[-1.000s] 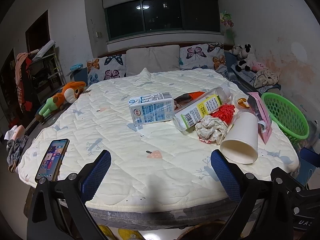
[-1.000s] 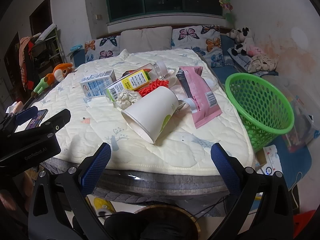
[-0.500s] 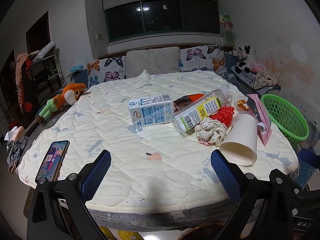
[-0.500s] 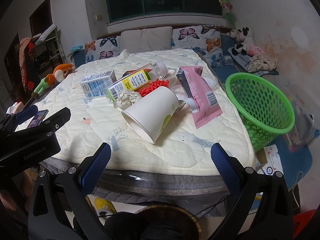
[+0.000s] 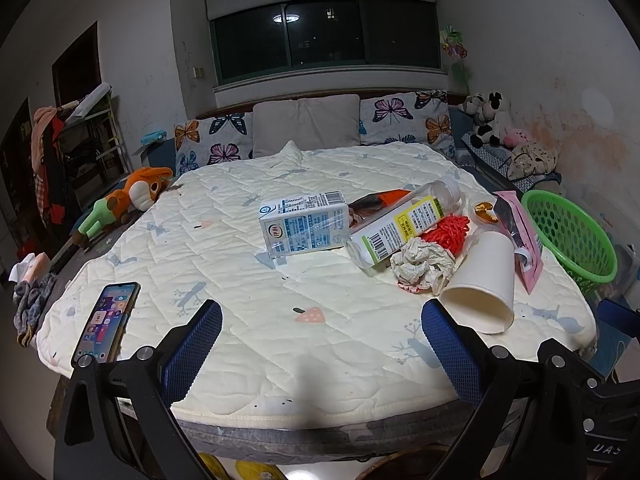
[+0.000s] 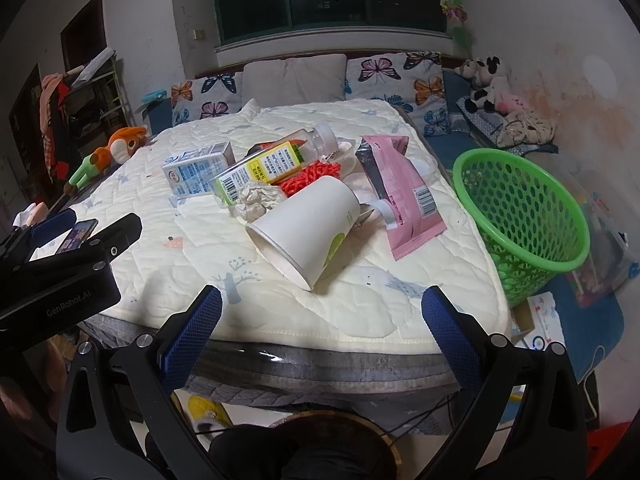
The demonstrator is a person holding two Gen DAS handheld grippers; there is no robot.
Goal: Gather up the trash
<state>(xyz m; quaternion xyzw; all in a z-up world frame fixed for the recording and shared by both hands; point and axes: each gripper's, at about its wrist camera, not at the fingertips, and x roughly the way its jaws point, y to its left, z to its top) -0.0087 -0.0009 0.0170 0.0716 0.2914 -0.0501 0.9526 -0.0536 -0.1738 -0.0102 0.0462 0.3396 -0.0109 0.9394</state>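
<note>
Trash lay in a loose heap on the bed (image 5: pixel 248 344), toward the side nearest the green basket (image 6: pixel 520 216): a white paper cup (image 6: pixel 308 228) on its side with its mouth toward the bed's near edge, a crumpled paper ball (image 6: pixel 256 200) just behind the cup, a clear bottle (image 6: pixel 276 164) lying flat, a red mesh scrap (image 6: pixel 312 174), a milk carton (image 6: pixel 198 172) on the far side of the bottle from the basket, and a pink wrapper (image 6: pixel 400 188) between the cup and the basket. The near stretch of the bed, from the cup to its front edge, was bare quilt, as was the wide patch between the carton and a phone (image 5: pixel 106 324) at the corner farthest from the basket. The basket stood off the bed, beside its edge; what it held could not be made out. The left gripper (image 5: pixel 320 356) and the right gripper (image 6: pixel 320 340) both hovered low at the bed's front edge, jaws spread wide with nothing between them
</note>
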